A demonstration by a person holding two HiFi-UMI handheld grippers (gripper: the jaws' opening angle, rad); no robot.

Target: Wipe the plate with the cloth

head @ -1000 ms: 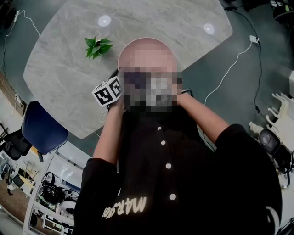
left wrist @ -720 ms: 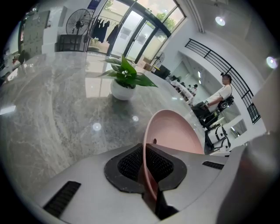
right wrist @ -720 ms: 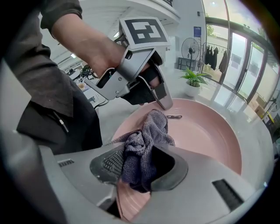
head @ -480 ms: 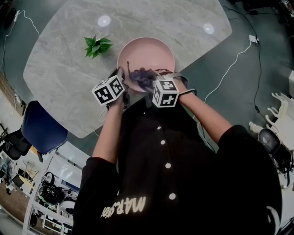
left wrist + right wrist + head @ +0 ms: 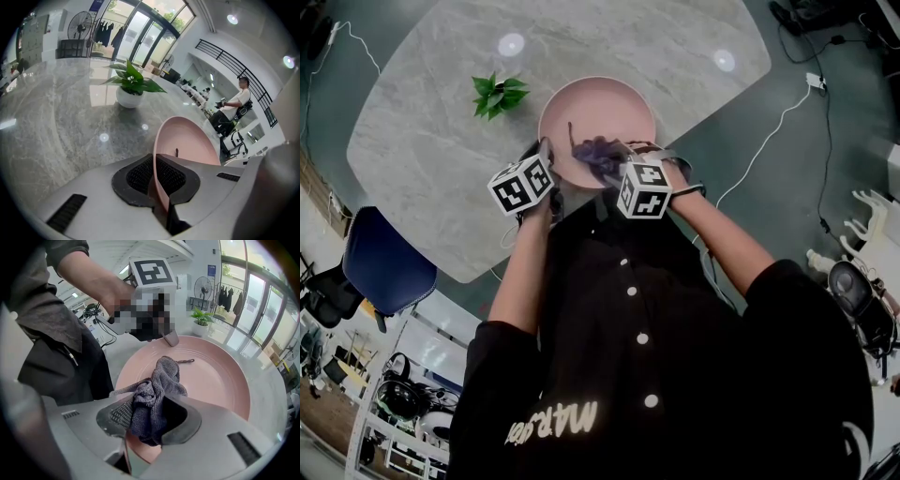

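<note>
Upper centre of the head view, the plate point(image 5: 609, 103) sits pink and round on the table point(image 5: 422, 159), close to the marble top's near edge. At the plate's lower left rim comes the left gripper point(image 5: 547, 155), and its own view settles it: the jaws are closed down almost completely, the dark ribbed pads pinching the thin pink rim from both sides, the plate running edge-on up the middle of that frame. Just right of it, the right gripper point(image 5: 607, 167) reaches in over the plate's lower edge, its marker cube showing just below the rim. Its jaws are clamped tight on the cloth point(image 5: 598, 150), a dark grey-purple bunch squeezed between the pads; the free end spills forward and lies on the plate's inner face, with a thin loop of the cloth sticking out towards the plate's centre. The two grippers are near each other, both at the plate's lower side in the head view. Off to the upper left of the plate, apart from it, stands the plant point(image 5: 500, 94), green leaves in a white pot. At far left, below the table edge, a blue chair point(image 5: 384, 262); at the right, a white cable point(image 5: 769, 141) trails across the dark floor. A black shirt point(image 5: 675, 375) with white buttons fills the lower half.
</note>
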